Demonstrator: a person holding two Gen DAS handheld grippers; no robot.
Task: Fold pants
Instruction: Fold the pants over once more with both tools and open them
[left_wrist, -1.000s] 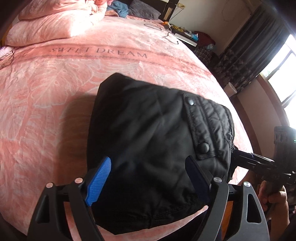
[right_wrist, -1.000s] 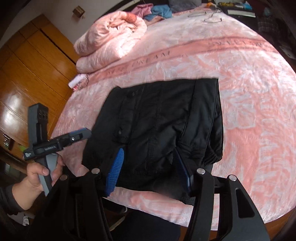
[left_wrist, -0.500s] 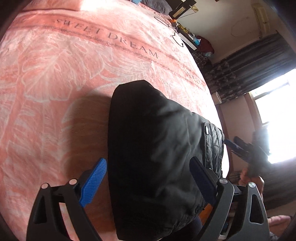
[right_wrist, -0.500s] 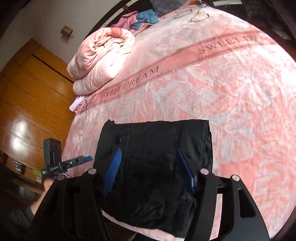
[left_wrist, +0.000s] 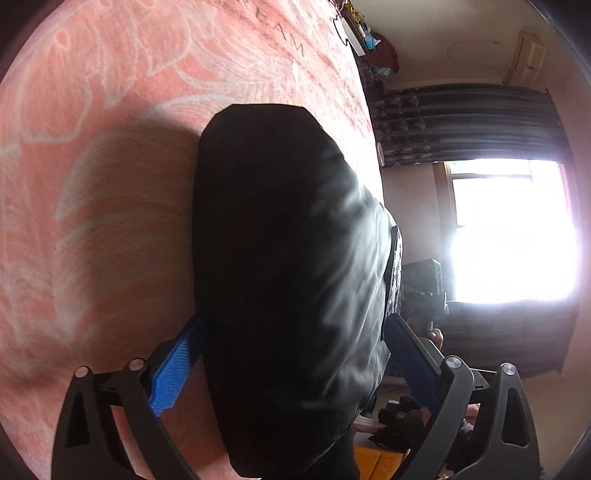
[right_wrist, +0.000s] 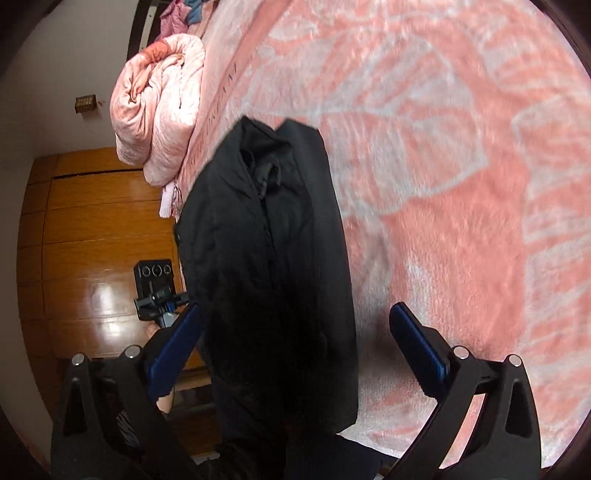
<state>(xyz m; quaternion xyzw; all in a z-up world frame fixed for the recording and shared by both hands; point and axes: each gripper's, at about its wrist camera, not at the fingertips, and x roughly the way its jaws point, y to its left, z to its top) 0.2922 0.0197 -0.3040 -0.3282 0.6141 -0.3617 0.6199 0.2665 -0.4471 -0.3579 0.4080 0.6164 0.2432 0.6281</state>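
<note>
The folded black pants (left_wrist: 291, 266) lie on the pink bedspread (left_wrist: 92, 155) near the bed's edge. In the left wrist view my left gripper (left_wrist: 295, 354) is open, its blue fingers (left_wrist: 173, 373) straddling the near end of the bundle. In the right wrist view the pants (right_wrist: 273, 266) run away from me, and my right gripper (right_wrist: 295, 343) is open with its fingers (right_wrist: 417, 347) on either side of the near end. Neither gripper holds the cloth. The left gripper also shows in the right wrist view (right_wrist: 155, 295), beyond the pants.
A rolled pink quilt (right_wrist: 159, 110) lies at the head of the bed. A wooden wardrobe (right_wrist: 92, 229) stands beside the bed. A bright window (left_wrist: 509, 229) and dark curtains (left_wrist: 465, 125) are on the other side. The bed edge is close under both grippers.
Both grippers have rolled and dropped lower and closer to the pants, each now straddling one end of the bundle. The pants have not visibly moved.
</note>
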